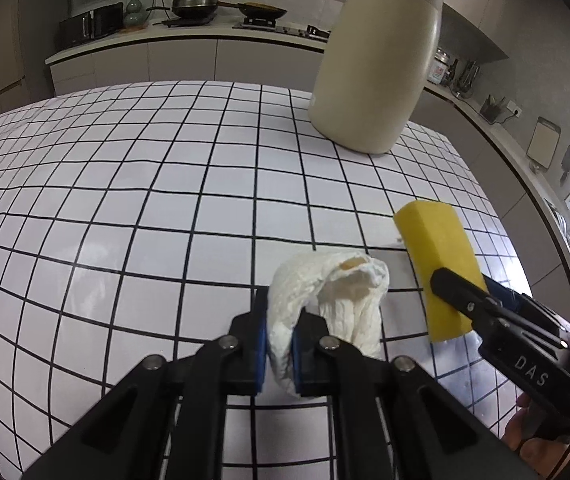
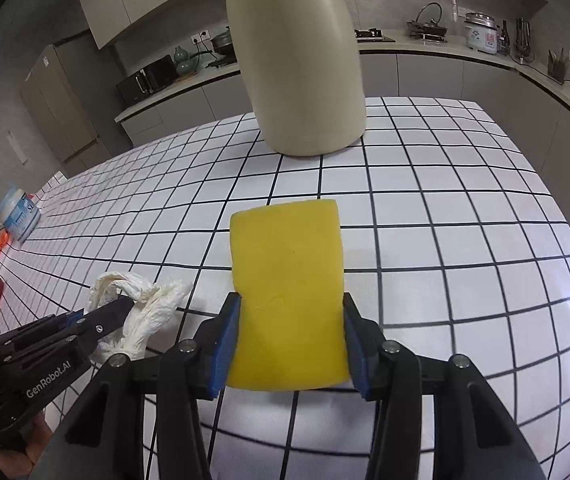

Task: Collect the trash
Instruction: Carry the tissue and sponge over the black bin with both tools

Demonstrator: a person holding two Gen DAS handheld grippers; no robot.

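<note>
Left tongs clamped narrow on a crumpled white paper towel, blue pads pressed into its near end, the rest bulging forward over the checked tabletop. A small tan crumb on top of the wad. Just right of it, right tongs set wide around a yellow sponge, a pad against each long side, far end of the sponge sticking out toward the middle of the tabletop. Sponge and paper towel side by side, near but apart. Whether either touches the tabletop: cannot tell. Farther off, a tall cream trash bin with a grey lid, upright on the tabletop, well beyond both. At the far left edge in the right wrist view, a white bottle with a blue label, blurred. Beyond the tabletop, a kitchen counter with pans and a small oven.
</note>
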